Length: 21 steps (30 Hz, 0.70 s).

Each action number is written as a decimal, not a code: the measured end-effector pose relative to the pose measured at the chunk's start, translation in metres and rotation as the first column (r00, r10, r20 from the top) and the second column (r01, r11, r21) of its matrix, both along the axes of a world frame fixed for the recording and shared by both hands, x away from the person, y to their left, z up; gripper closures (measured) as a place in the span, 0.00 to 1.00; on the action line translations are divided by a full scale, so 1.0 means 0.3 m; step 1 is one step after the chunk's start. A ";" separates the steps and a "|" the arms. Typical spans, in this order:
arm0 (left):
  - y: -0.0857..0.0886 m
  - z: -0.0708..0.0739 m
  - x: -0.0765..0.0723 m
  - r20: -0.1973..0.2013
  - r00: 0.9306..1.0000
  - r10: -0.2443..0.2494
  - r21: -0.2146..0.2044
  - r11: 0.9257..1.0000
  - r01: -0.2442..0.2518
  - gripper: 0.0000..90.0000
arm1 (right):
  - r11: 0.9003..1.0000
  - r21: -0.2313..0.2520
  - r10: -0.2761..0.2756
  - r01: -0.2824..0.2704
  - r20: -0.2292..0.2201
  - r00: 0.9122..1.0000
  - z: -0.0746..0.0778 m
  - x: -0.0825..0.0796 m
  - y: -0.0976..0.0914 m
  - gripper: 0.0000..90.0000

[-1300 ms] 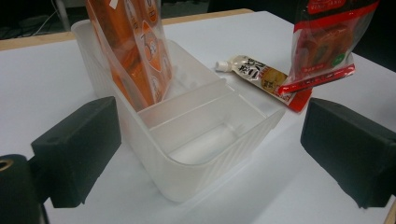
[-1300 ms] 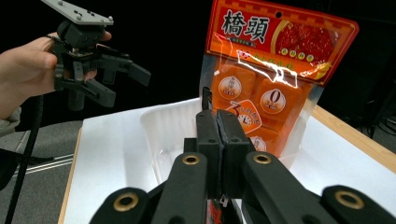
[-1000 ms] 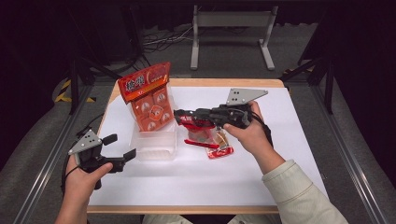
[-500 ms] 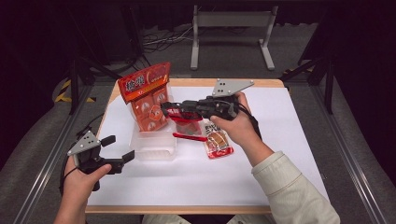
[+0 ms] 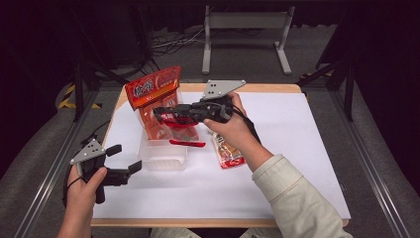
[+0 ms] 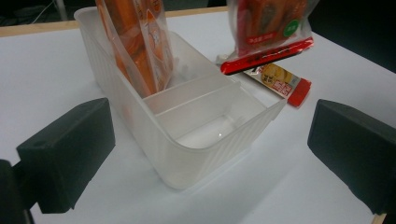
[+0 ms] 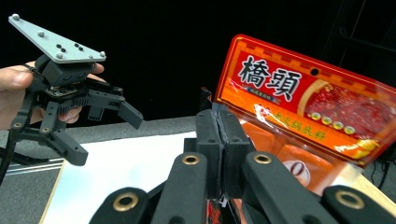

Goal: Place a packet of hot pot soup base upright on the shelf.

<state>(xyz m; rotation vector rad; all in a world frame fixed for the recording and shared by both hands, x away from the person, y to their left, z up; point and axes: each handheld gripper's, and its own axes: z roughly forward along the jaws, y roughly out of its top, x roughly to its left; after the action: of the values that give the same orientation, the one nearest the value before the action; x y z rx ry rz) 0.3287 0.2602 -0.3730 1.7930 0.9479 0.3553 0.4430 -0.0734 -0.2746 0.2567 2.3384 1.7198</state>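
A clear plastic container (image 5: 163, 157) with a divider (image 6: 187, 95) stands on the white table. An orange snack pouch (image 5: 153, 94) stands upright in its far compartment. My right gripper (image 5: 161, 114) is shut on the top of a clear packet with a red bottom strip (image 5: 186, 143); the packet hangs over the container's right side. In the right gripper view the jaws (image 7: 218, 119) are pressed together beside the orange pouch (image 7: 303, 107). My left gripper (image 5: 126, 157) is open, near the container's front left, with nothing between its jaws. The near compartment (image 6: 210, 133) holds nothing.
A small orange and red packet (image 5: 229, 151) lies flat on the white table top (image 5: 297, 148), right of the container, under the right forearm. The same packet (image 6: 280, 84) lies beyond the container in the left gripper view. Dark floor and metal stands surround the table.
The right gripper has carried the hanging packet leftward, from above the flat packet to over the container. The left gripper has barely moved.
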 end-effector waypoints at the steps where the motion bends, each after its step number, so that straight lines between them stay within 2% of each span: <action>1: 0.000 0.000 0.000 0.000 1.000 0.000 -0.001 1.000 0.000 0.02 | 1.000 -0.001 0.000 0.000 0.001 1.000 -0.001 0.002 0.006 0.99; 8: 0.003 0.000 -0.002 0.000 1.000 0.002 -0.006 1.000 -0.002 0.02 | 1.000 -0.004 0.011 -0.011 0.004 1.000 -0.012 0.024 0.049 0.99; 14: 0.001 -0.008 0.000 -0.026 1.000 -0.009 0.006 1.000 0.010 0.02 | 0.999 0.015 0.028 -0.028 0.014 1.000 -0.020 0.042 0.069 0.99; 21: 0.004 -0.004 -0.006 -0.018 1.000 -0.003 -0.002 1.000 0.003 0.02 | 0.999 0.015 0.036 -0.036 0.018 0.999 -0.039 0.057 0.093 0.99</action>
<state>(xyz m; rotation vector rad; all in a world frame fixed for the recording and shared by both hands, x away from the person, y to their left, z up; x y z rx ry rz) 0.3270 0.2615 -0.3742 1.7983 0.9578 0.3369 0.4600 -0.0456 -0.2864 0.2028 2.3317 1.7501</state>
